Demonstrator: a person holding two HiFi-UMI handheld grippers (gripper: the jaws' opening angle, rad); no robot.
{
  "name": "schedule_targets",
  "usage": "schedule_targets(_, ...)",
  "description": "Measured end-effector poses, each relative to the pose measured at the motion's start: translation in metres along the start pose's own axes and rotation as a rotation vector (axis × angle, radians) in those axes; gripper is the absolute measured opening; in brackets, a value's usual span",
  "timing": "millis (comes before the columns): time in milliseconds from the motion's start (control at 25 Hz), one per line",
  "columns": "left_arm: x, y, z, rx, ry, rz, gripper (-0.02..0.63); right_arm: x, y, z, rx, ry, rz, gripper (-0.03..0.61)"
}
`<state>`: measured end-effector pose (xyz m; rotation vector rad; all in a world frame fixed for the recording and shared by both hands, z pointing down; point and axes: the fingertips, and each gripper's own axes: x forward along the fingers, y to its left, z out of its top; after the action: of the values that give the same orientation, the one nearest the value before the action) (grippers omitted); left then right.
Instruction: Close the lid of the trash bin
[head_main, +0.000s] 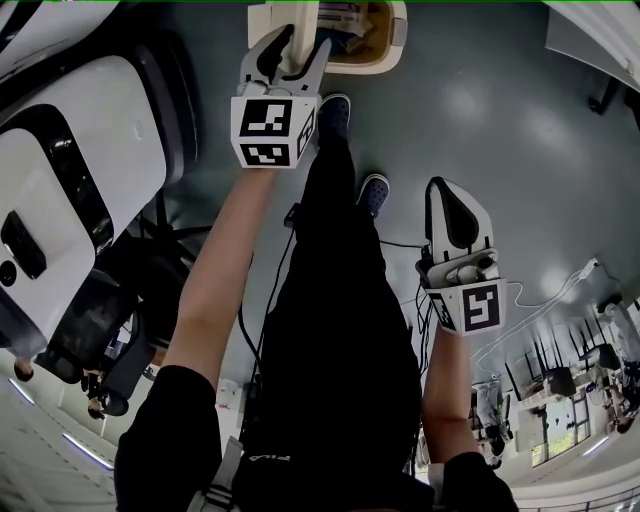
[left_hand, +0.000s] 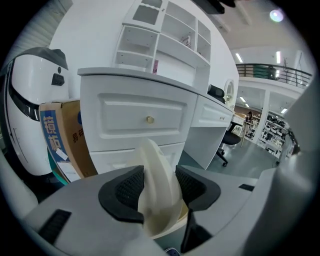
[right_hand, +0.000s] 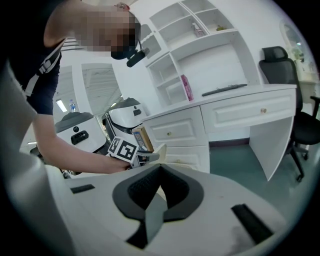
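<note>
In the head view the cream trash bin (head_main: 392, 40) stands on the floor at the top, its opening uncovered. Its cream lid (head_main: 301, 22) stands up on edge at the bin's left side. My left gripper (head_main: 296, 50) is shut on that lid. In the left gripper view the lid (left_hand: 156, 187) fills the gap between both black pads (left_hand: 126, 190). My right gripper (head_main: 447, 192) hangs lower right, well apart from the bin, jaws shut with nothing in them. Its closed pads (right_hand: 172, 192) show in the right gripper view, with the lid (right_hand: 159, 152) and left gripper (right_hand: 150, 158) beyond.
A white desk with drawers (left_hand: 145, 117) and shelves stands right behind the bin. A cardboard box (left_hand: 62, 137) and a white machine (head_main: 70, 190) are at the left. A black office chair (right_hand: 300, 120) stands to the right. My legs and shoes (head_main: 372, 190) and floor cables (head_main: 540, 300) lie below.
</note>
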<state>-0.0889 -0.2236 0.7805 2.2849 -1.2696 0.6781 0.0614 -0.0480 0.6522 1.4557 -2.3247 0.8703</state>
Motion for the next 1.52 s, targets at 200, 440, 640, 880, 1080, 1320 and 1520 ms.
schedule_targets(200,0.013,-0.023,-0.004,0.037,-0.003,-0.032,0.218,-0.003,-0.008,-0.005,0.022,0.002,-0.021,0.006)
schedule_targets(440,0.029,-0.050,-0.016,0.081,0.008,-0.149,0.239,-0.003,-0.012,-0.015,0.056,0.016,-0.033,0.006)
schedule_targets(640,0.051,-0.068,-0.033,0.079,0.048,-0.224,0.241,0.001,-0.017,-0.024,0.098,0.020,-0.039,0.006)
schedule_targets(880,0.083,-0.087,-0.059,0.110,0.119,-0.280,0.241,0.003,-0.017,-0.035,0.110,0.034,-0.024,0.006)
schedule_targets(1080,0.103,-0.098,-0.079,0.140,0.171,-0.309,0.241,0.006,-0.018,-0.042,0.113,0.042,-0.004,0.006)
schedule_targets(1320,0.122,-0.106,-0.103,0.192,0.234,-0.326,0.241,0.007,-0.026,-0.053,0.125,0.048,-0.030,0.006)
schedule_targets(1520,0.134,-0.108,-0.114,0.226,0.272,-0.327,0.241,0.006,-0.034,-0.058,0.137,0.049,-0.048,0.006)
